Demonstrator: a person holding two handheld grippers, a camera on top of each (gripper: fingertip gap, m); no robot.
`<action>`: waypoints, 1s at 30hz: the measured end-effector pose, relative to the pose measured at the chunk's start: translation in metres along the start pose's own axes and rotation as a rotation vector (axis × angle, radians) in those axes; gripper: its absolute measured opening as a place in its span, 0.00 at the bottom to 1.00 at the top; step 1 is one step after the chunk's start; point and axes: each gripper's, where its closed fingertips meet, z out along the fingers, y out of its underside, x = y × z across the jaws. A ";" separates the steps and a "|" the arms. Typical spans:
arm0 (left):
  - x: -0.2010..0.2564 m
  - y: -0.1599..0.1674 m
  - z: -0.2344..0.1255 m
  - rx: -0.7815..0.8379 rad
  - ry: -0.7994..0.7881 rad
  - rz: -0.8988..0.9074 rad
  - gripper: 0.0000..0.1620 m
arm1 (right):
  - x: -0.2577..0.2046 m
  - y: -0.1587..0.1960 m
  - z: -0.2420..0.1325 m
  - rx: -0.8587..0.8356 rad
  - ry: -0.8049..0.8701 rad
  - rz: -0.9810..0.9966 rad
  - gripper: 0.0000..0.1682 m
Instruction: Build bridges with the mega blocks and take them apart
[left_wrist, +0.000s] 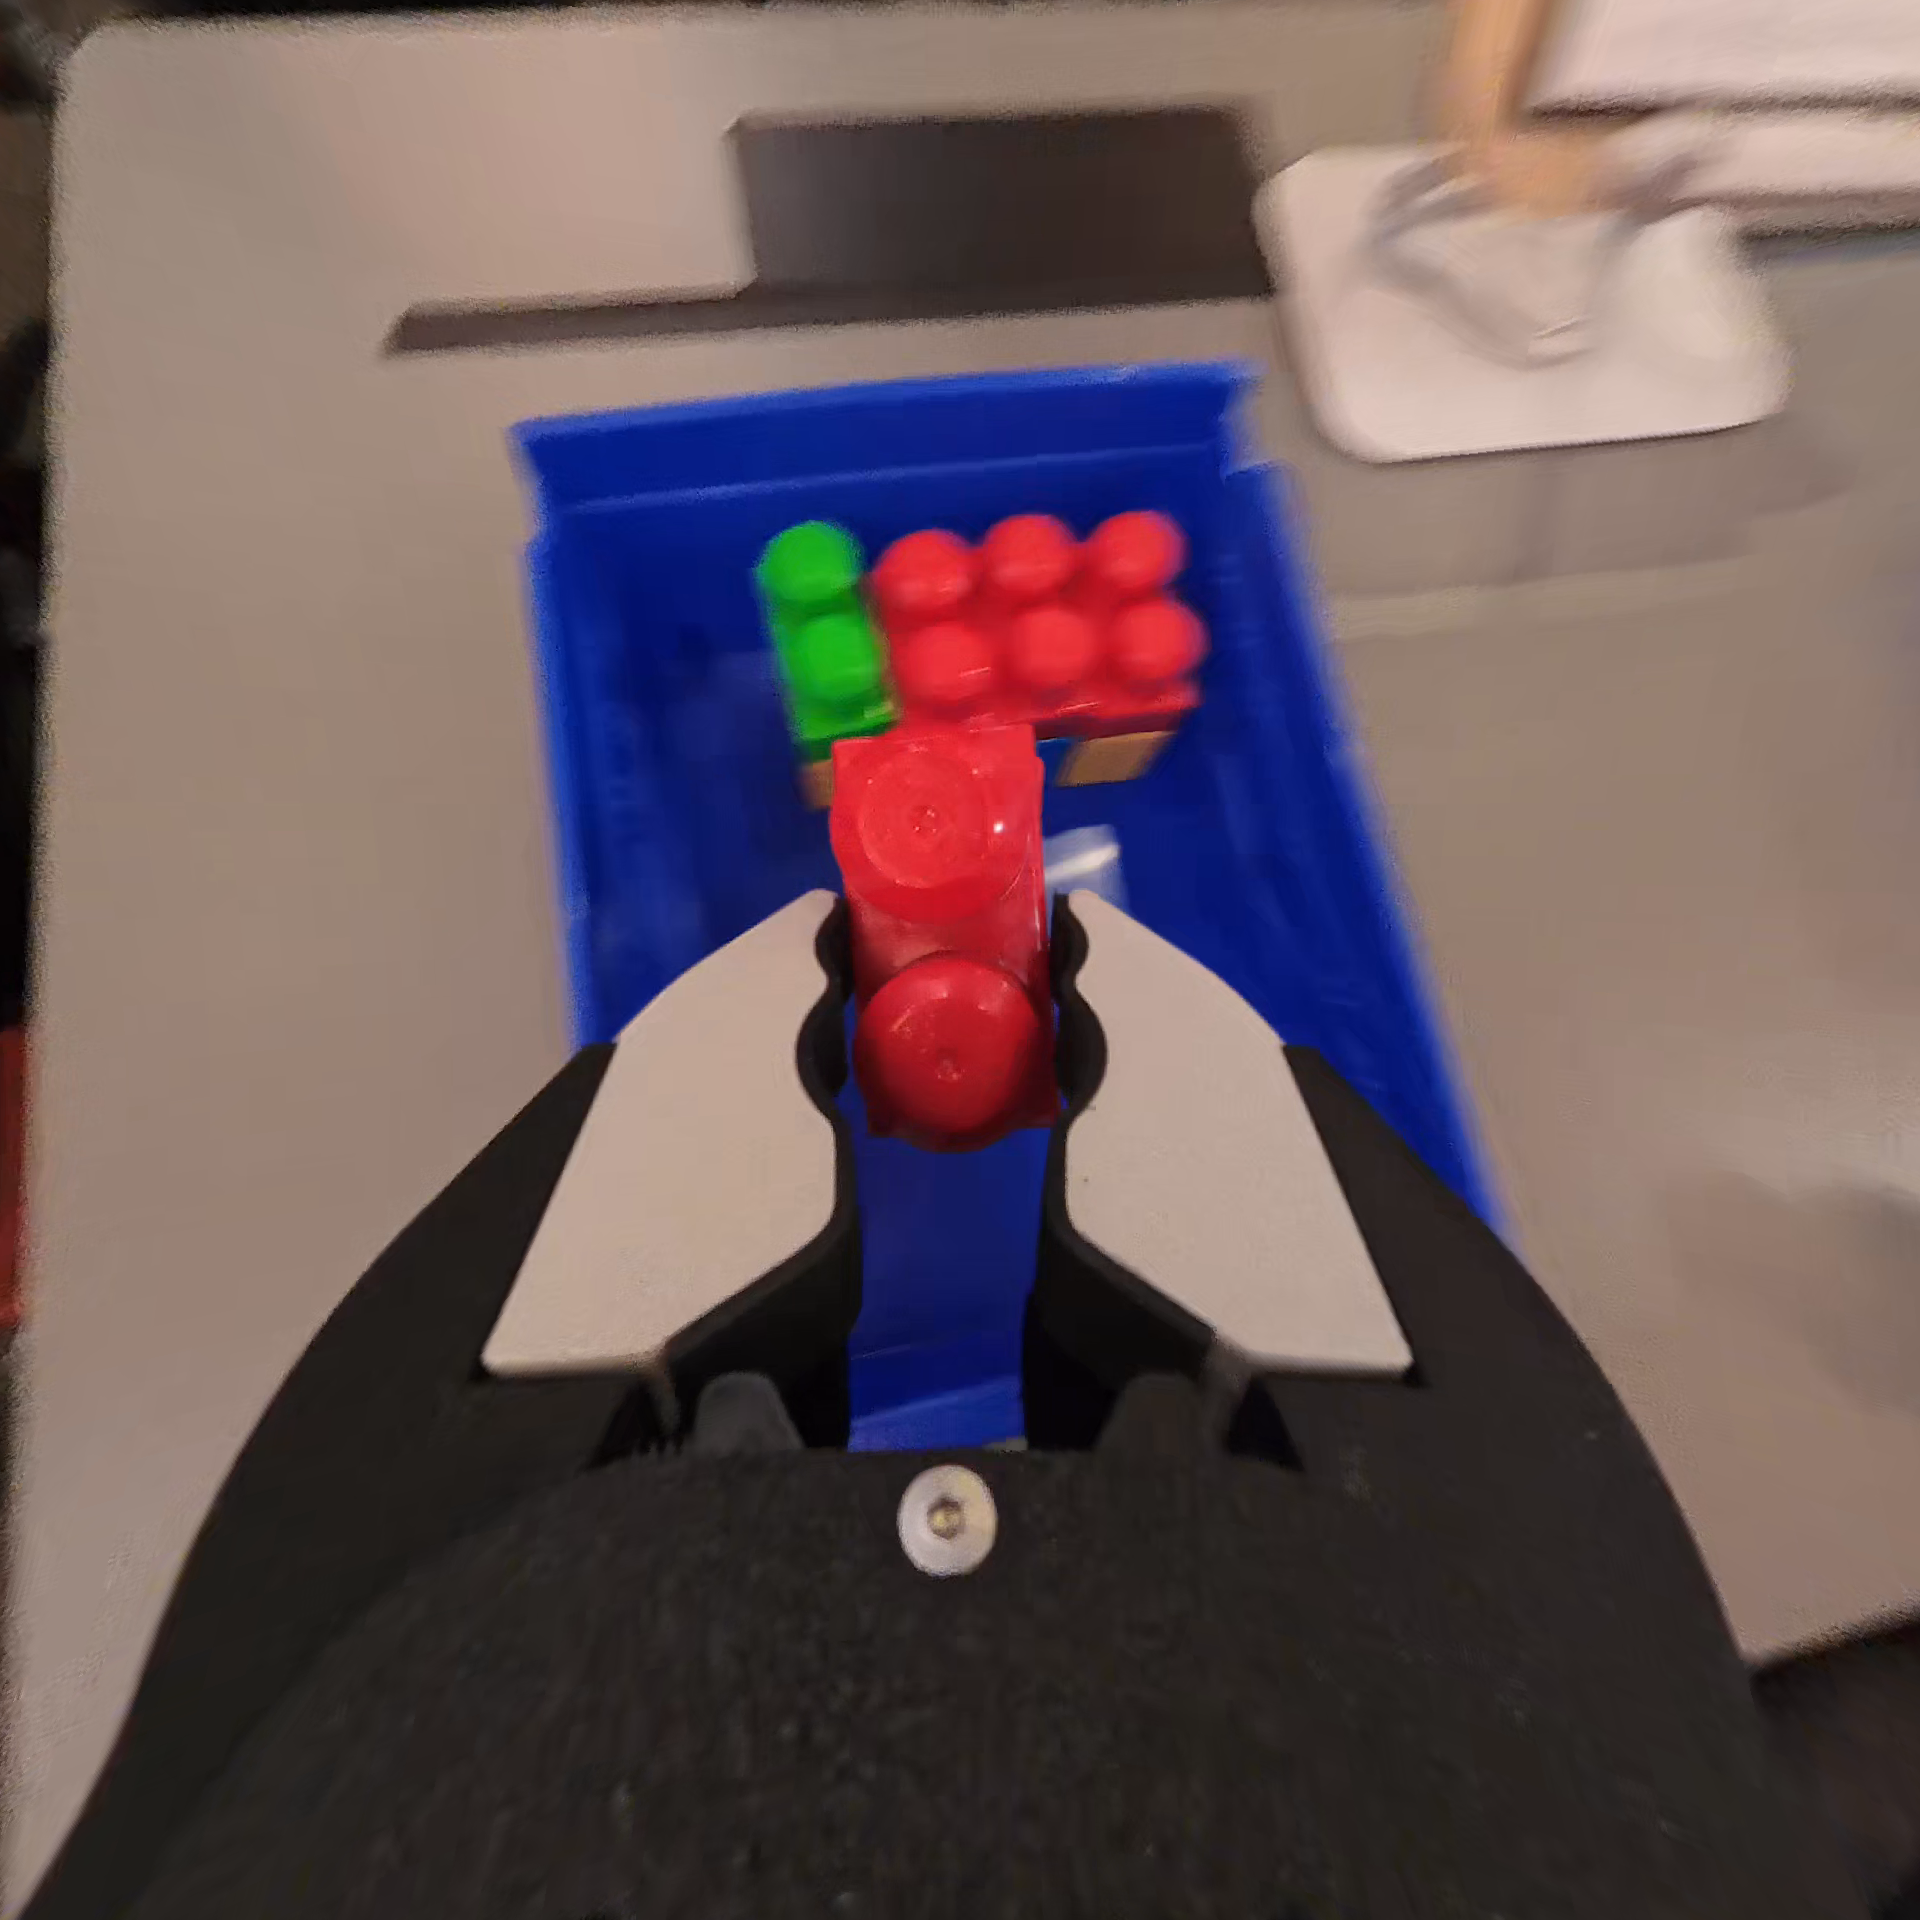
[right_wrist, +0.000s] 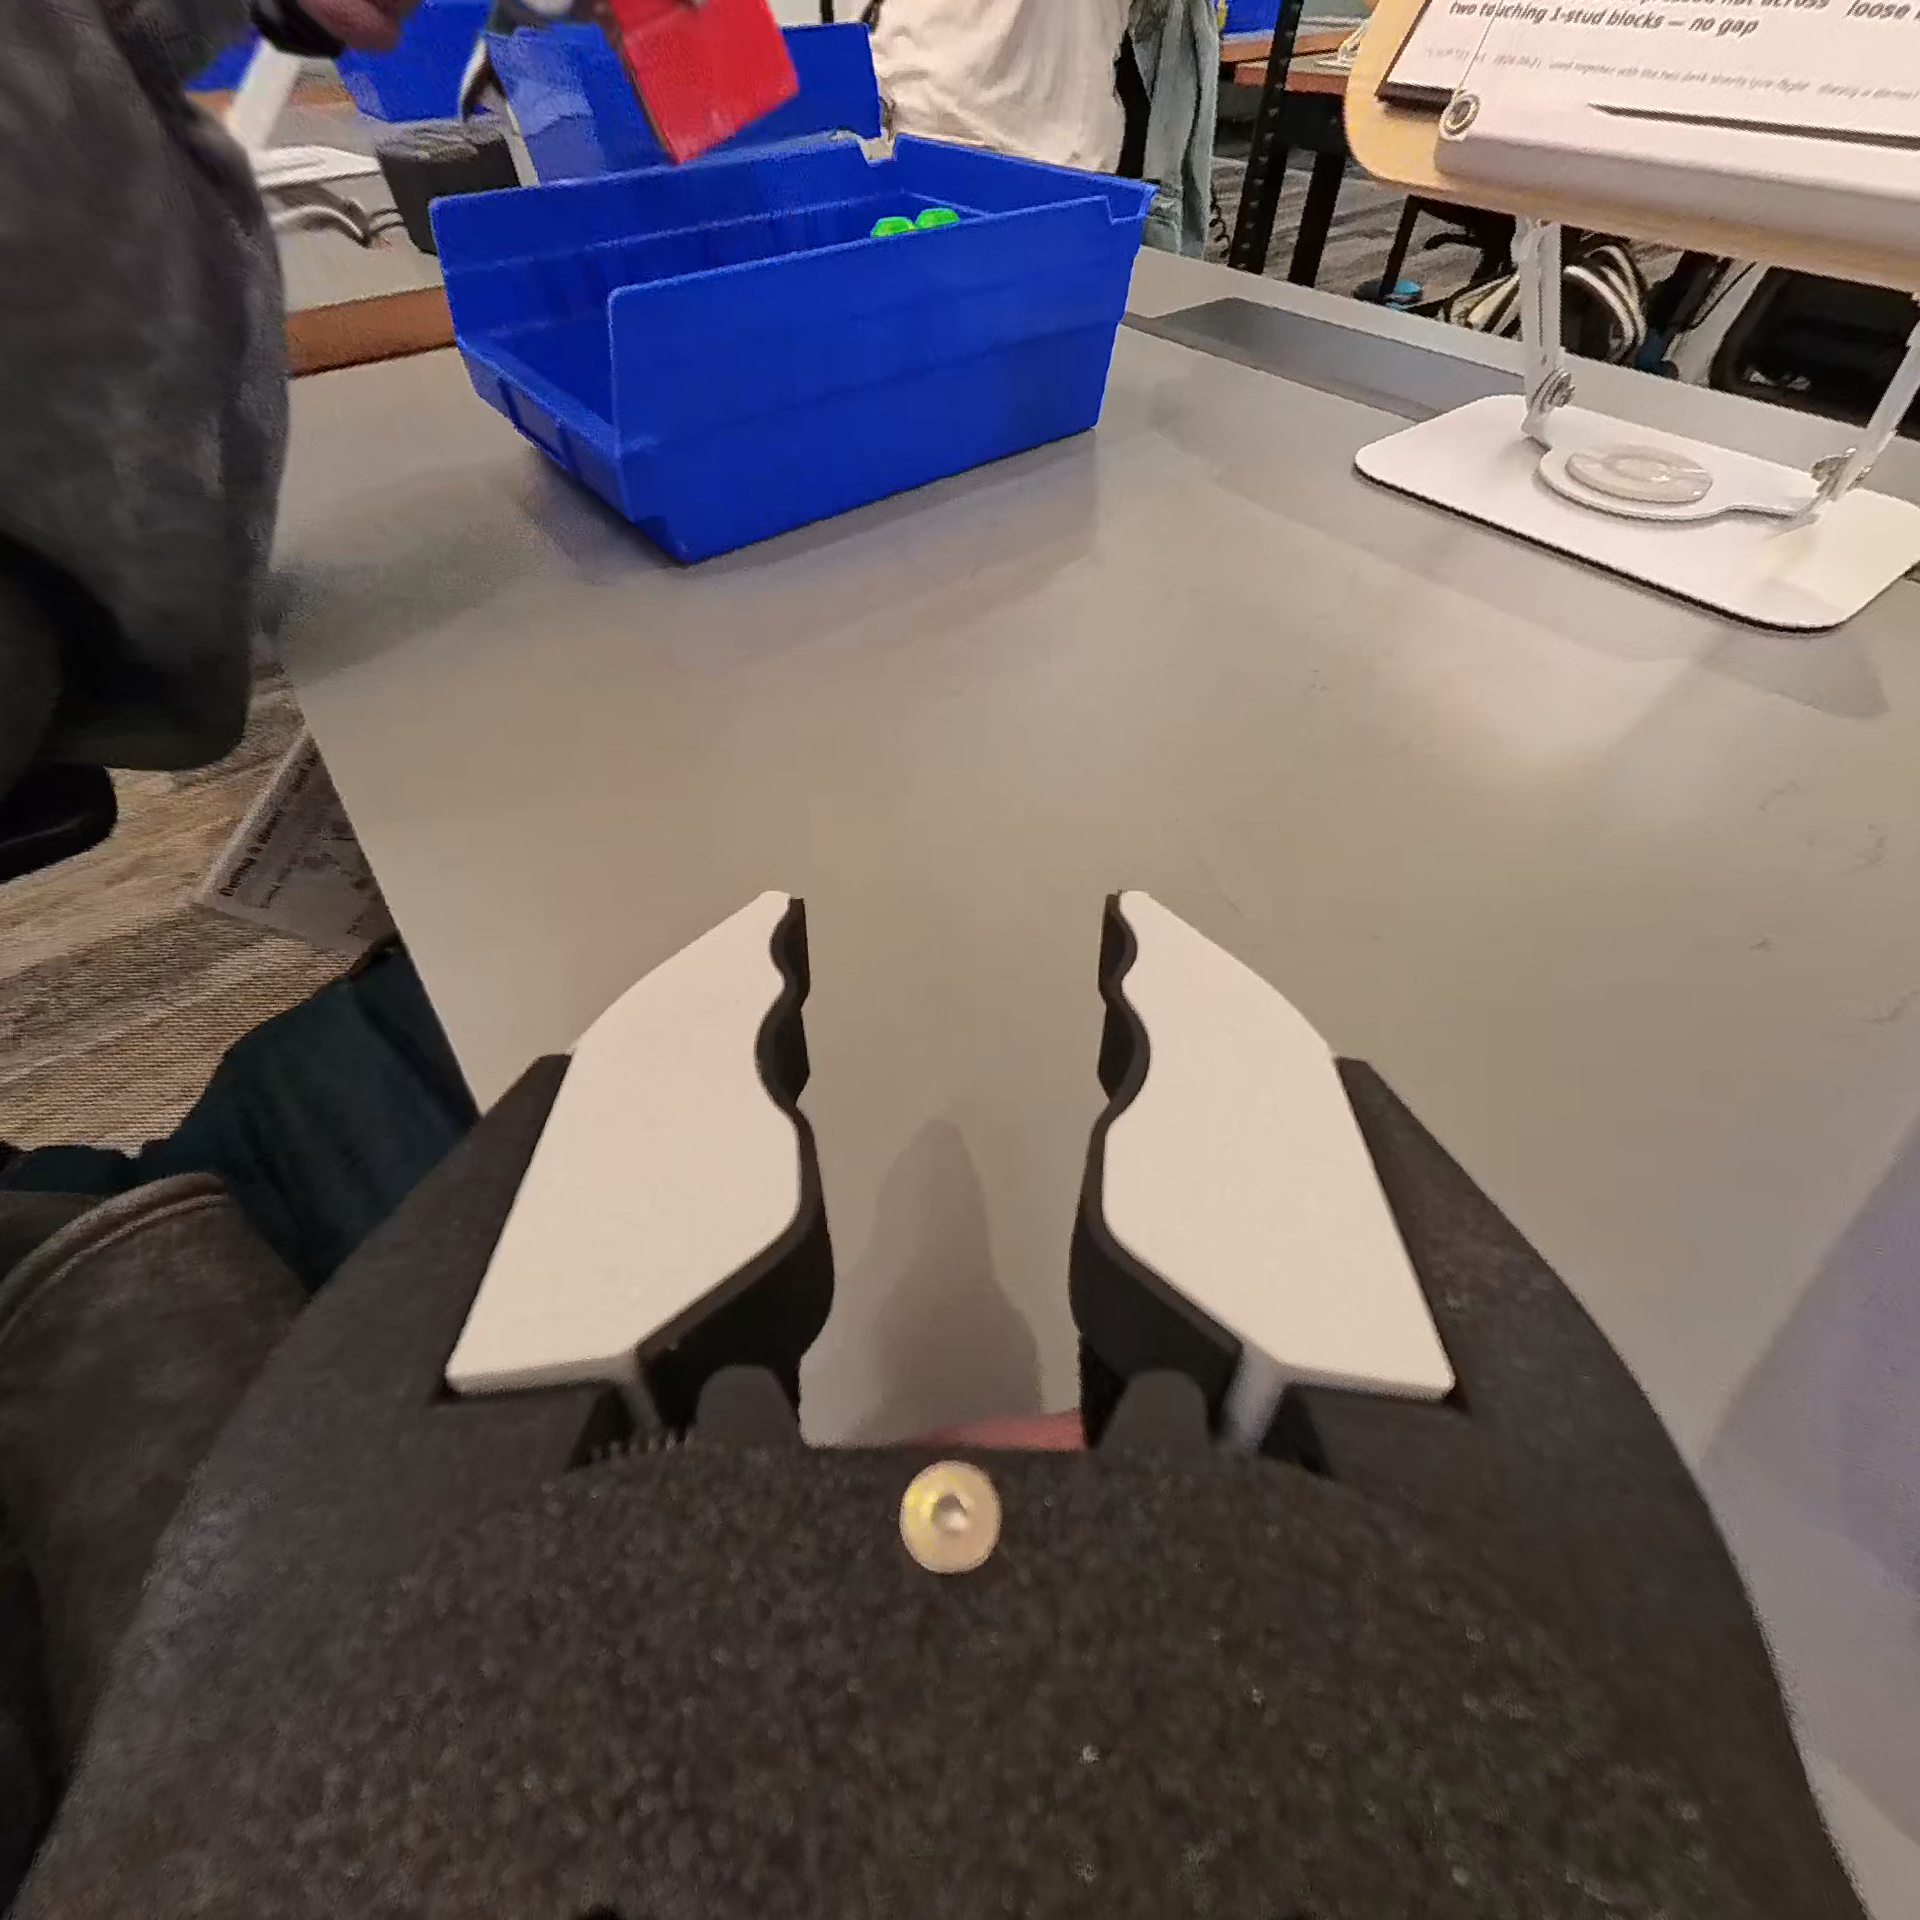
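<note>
Two studs face the left wrist camera as the left gripper clamps a small red block above the blue bin, centre frame, with green and red blocks inside; lowering squarely would suit. In the right wrist view, the right gripper hangs spread and empty over the grey table, bin at upper centre

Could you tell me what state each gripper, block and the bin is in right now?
Left gripper: shut on the small red block, above the bin.
Right gripper: open, empty, over the table.
Blue bin: upright.
Green block: in the bin.
Large red block: in the bin, beside the green block.
</note>
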 end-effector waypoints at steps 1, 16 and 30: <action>0.025 -0.003 -0.012 0.061 0.103 0.017 0.22 | -0.001 -0.001 0.001 0.003 -0.012 0.011 0.32; 0.332 0.084 -0.056 0.313 1.277 -0.084 0.22 | -0.057 -0.088 0.028 0.270 -0.705 0.594 0.37; 0.340 0.116 -0.032 0.228 1.188 0.158 0.22 | -0.068 -0.058 0.035 0.174 -0.683 0.506 0.21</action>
